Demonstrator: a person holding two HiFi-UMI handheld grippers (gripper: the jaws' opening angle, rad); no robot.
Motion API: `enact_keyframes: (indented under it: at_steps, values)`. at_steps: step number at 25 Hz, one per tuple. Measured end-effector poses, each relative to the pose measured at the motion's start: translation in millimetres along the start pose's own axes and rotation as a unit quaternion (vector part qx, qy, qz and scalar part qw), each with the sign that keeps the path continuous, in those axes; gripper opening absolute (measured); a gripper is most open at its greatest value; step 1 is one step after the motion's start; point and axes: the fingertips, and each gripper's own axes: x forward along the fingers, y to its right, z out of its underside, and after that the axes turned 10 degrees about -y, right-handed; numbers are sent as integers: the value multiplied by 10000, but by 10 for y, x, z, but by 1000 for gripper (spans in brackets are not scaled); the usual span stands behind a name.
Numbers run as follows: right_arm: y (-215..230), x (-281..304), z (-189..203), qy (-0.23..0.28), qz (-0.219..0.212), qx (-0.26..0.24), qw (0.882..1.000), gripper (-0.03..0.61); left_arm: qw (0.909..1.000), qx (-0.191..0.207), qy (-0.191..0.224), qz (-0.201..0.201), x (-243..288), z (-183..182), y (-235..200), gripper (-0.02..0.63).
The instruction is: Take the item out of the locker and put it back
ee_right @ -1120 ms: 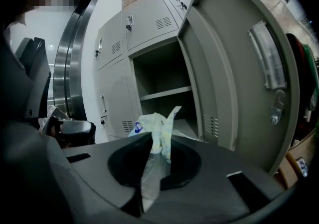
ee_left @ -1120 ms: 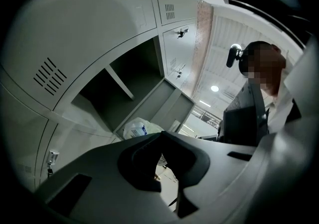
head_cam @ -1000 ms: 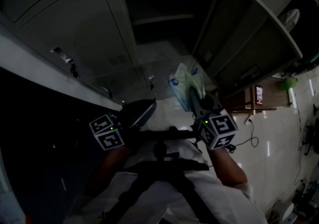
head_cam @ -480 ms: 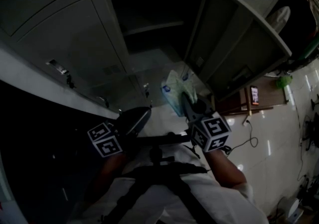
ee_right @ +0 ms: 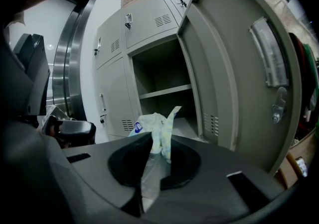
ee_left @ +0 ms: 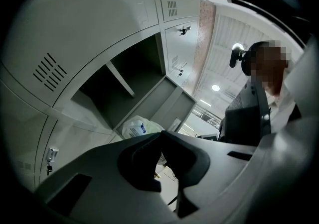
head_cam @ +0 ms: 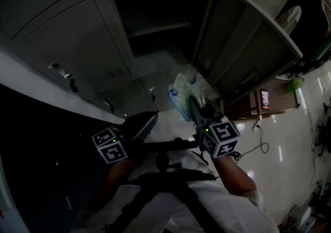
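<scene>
A pale plastic bag (head_cam: pixel 187 93) with a blue print hangs in front of the open grey locker (head_cam: pixel 160 25). My right gripper (head_cam: pixel 199 108) is shut on the bag's gathered top; in the right gripper view the crumpled bag (ee_right: pixel 157 131) sticks up from between the jaws. The locker compartment (ee_right: pixel 162 88) with its shelf lies straight ahead, and its door (ee_right: pixel 239 68) swings out to the right. My left gripper (head_cam: pixel 147 120) sits low at the left, jaws together with nothing in them. In the left gripper view the bag (ee_left: pixel 138 128) shows just beyond the shut left gripper (ee_left: pixel 160 138).
Shut locker doors (head_cam: pixel 67 35) line the wall to the left of the open one. A wooden stand with a phone (head_cam: pixel 269 99) sits on the tiled floor at the right, with a cable (head_cam: pixel 258 146) trailing nearby.
The head view shifted slightly over the first half second, bringing the open locker more into the middle. The bag and both grippers have barely moved since.
</scene>
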Motion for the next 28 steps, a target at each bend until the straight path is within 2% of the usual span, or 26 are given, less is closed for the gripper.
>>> enact_keyframes:
  at_steps: [19, 24, 28]
  values:
    - [141, 26, -117, 108, 114, -122, 9998, 15, 9999, 38, 137, -60, 30, -98, -50, 3]
    - [186, 50, -325, 271, 140, -259, 9992, 15, 9987, 470, 167, -88, 93, -269, -87, 3]
    - [207, 88, -564, 429, 166, -460, 9979, 15, 9980, 602, 180, -59, 160, -419, -105, 8]
